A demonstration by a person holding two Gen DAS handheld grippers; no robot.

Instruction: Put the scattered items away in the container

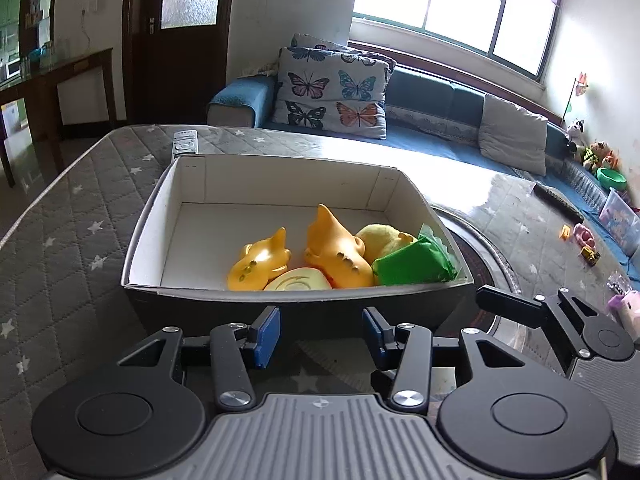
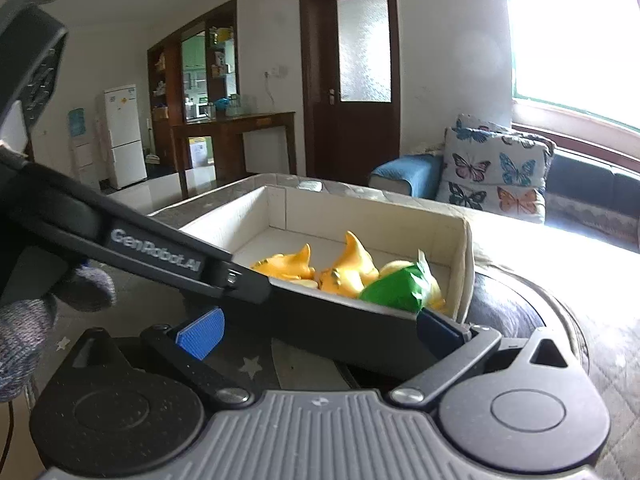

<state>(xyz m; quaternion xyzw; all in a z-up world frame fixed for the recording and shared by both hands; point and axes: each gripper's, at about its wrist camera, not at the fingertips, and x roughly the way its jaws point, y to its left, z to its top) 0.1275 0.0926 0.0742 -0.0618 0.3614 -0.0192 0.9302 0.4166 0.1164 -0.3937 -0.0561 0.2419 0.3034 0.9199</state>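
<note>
While you held both tools at the near wall of the open cardboard box with dark outer sides and a white interior (image 1: 192,188), your left gripper (image 1: 319,330) stood with its blue-padded jaws parted and nothing between them, just short of that wall. Your right gripper (image 2: 320,330) was spread very wide, its pads clear of any object. Inside the box, toward the near right corner, lay two orange rubber fish-shaped toys (image 1: 260,260), a pale round ridged disc (image 1: 298,282), a yellow rounded toy (image 1: 380,238) and a green wrapped packet (image 1: 412,264), bunched together and touching. What the disc was could not be settled from either view. The box rested on a grey quilted cover with white stars (image 1: 72,216). A grey remote control (image 1: 184,146) lay on that cover just behind the far left corner of the box. Your gloved fingers (image 2: 86,286) showed at the left edge of the right wrist view.
</note>
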